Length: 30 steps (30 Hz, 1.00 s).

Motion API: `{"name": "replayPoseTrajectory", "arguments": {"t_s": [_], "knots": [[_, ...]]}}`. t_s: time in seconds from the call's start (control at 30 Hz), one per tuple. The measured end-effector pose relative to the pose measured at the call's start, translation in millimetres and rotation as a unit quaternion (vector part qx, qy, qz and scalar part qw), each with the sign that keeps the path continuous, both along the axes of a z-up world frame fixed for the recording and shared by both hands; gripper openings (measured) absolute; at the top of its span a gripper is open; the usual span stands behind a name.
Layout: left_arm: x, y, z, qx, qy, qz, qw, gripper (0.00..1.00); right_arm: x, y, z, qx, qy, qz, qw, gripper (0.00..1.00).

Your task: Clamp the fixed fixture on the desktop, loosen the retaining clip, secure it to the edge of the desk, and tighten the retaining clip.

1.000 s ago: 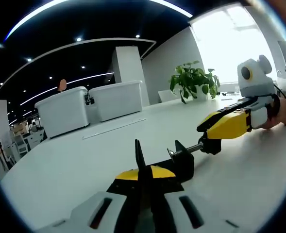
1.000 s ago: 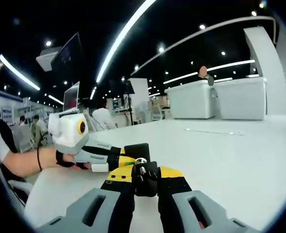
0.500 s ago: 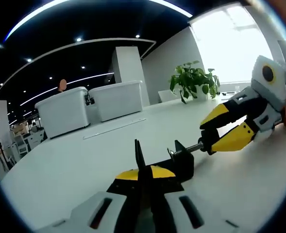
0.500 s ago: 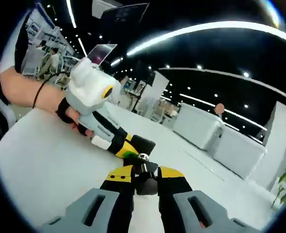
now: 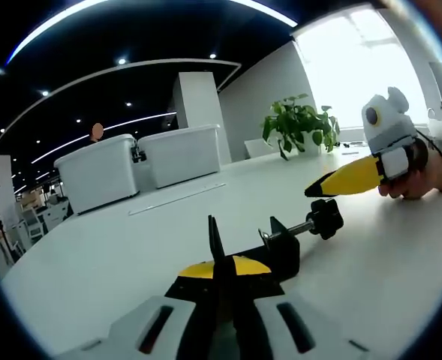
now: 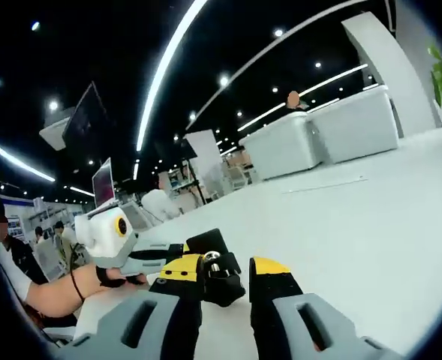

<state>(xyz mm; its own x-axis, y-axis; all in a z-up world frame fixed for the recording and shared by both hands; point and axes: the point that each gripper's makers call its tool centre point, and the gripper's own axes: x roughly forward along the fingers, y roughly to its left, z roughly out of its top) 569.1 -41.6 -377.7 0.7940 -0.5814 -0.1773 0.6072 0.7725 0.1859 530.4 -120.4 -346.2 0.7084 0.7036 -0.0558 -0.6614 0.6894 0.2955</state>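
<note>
White and smooth, a broad desk (image 5: pixel 115 247) stretches through an open office with dark ceilings and strip lights. In the left gripper view, the left gripper (image 5: pixel 222 281), black jaws tipped with yellow, is closed tight on the black metal clamp fixture (image 5: pixel 269 247), which sits on the desk just ahead. The fixture is a matte black C-shaped bracket with a silvery threaded screw running out to a round, lobed black knob (image 5: pixel 325 218). The right gripper (image 5: pixel 333 184), yellow-jawed with a white body and held in a hand (image 5: pixel 412 176), hovers just above the knob, clear of it. In the right gripper view its jaws sit apart with the knob between them. Beyond stand two white plastic bins (image 5: pixel 134 169) and a leafy potted plant (image 5: pixel 296 124). No writing is readable.
</note>
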Motion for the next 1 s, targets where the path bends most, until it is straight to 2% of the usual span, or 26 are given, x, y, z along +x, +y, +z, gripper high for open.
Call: {"name": "replayPoseTrajectory", "arguments": {"t_s": [0.07, 0.13, 0.2, 0.23, 0.33, 0.4, 0.47, 0.5, 0.53, 0.57, 0.6, 0.67, 0.7, 0.73, 0.77, 0.8, 0.9, 0.93, 1.0], "knots": [[-0.4, 0, -0.1, 0.000, 0.000, 0.000, 1.0000, 0.06, -7, 8, -4.1, -0.026, -0.009, 0.019, 0.9994, 0.23], [-0.4, 0, -0.1, 0.000, 0.000, 0.000, 1.0000, 0.06, -7, 10, -7.2, -0.045, -0.018, 0.021, 0.9986, 0.25], [-0.5, 0, -0.2, 0.000, 0.000, 0.000, 1.0000, 0.06, -5, 10, -12.4, -0.065, -0.019, 0.016, 0.9976, 0.21], [-0.2, 0, -0.1, 0.000, 0.000, 0.000, 1.0000, 0.06, -2, 6, -13.3, -0.080, -0.031, 0.009, 0.9963, 0.20], [-1.5, -1, -0.3, 0.000, 0.000, 0.000, 1.0000, 0.06, -3, 8, -11.9, -0.071, -0.026, 0.015, 0.9970, 0.19], [-1.7, -1, 0.0, 0.000, 0.000, 0.000, 1.0000, 0.06, -4, 9, -11.4, -0.086, -0.040, 0.014, 0.9953, 0.19], [-2.9, -1, 0.1, 0.000, 0.000, 0.000, 1.0000, 0.06, -5, 10, -9.5, -0.133, -0.082, 0.013, 0.9877, 0.19], [-3.0, -1, 0.2, 0.000, 0.000, 0.000, 1.0000, 0.06, -7, 12, -7.7, -0.171, -0.119, 0.015, 0.9778, 0.19], [-3.1, -1, 0.2, 0.000, 0.000, -0.001, 1.0000, 0.06, -9, 13, -6.8, -0.199, -0.144, 0.016, 0.9693, 0.19], [-3.1, -1, 0.3, 0.001, 0.000, 0.000, 1.0000, 0.06, -9, 15, -5.7, -0.239, -0.181, 0.015, 0.9539, 0.19], [-3.4, -2, 0.5, 0.001, 0.000, -0.001, 1.0000, 0.06, -11, 17, -5.3, -0.282, -0.219, 0.013, 0.9339, 0.19], [-3.4, -1, 0.7, 0.001, -0.001, 0.000, 1.0000, 0.06, -16, 23, -6.5, -0.367, -0.283, 0.022, 0.8858, 0.19], [-3.2, -1, 0.8, 0.001, -0.001, 0.000, 1.0000, 0.06, -16, 25, -7.4, -0.390, -0.303, 0.023, 0.8690, 0.19], [-3.0, -1, 0.9, 0.001, -0.001, 0.000, 1.0000, 0.06, -17, 26, -8.5, -0.393, -0.309, 0.024, 0.8659, 0.19], [-2.6, -1, 0.9, 0.001, 0.000, 0.000, 1.0000, 0.06, -16, 26, -9.7, -0.384, -0.301, 0.023, 0.8724, 0.19], [-1.9, -1, 0.9, 0.000, 0.000, 0.000, 1.0000, 0.06, -15, 25, -8.7, -0.382, -0.299, 0.023, 0.8740, 0.19], [-0.5, -2, 0.8, 0.000, 0.000, 0.000, 1.0000, 0.06, -13, 23, -7.6, -0.366, -0.288, 0.023, 0.8847, 0.19], [-1.0, -2, 0.8, 0.000, 0.000, -0.001, 1.0000, 0.06, -13, 23, -7.6, -0.358, -0.279, 0.023, 0.8906, 0.19], [-2.3, -2, 0.9, 0.000, 0.000, -0.001, 1.0000, 0.06, -12, 21, -7.0, -0.312, -0.239, 0.020, 0.9194, 0.19]]}}
